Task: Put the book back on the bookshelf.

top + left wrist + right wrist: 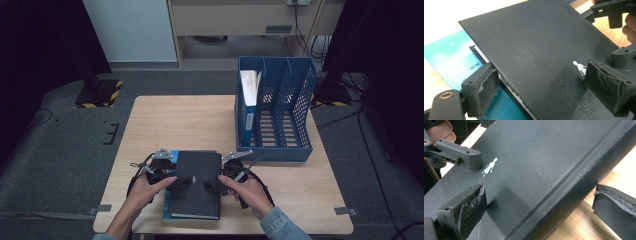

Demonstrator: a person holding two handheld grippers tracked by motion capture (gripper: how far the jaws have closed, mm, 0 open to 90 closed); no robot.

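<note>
A blue file rack (pixel 280 112) — papers (pixel 248 85) in its left slot — stands on the wooden table (pixel 175 120).

A recording lab or studio set up like an office corner. A small wooden table (pixel 200 120) stands on grey carpet (pixel 60 150), ringed by dark curtains (pixel 40 45). Stand bases with yellow-black hazard tape (pixel 98 94) and loose cables (pixel 365 135) sit around it. A blue file rack (pixel 280 110) holds papers.

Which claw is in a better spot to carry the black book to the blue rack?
Right, probably: the right claw sits open around the black book at its spine, and the blue rack stands on that side.
</note>
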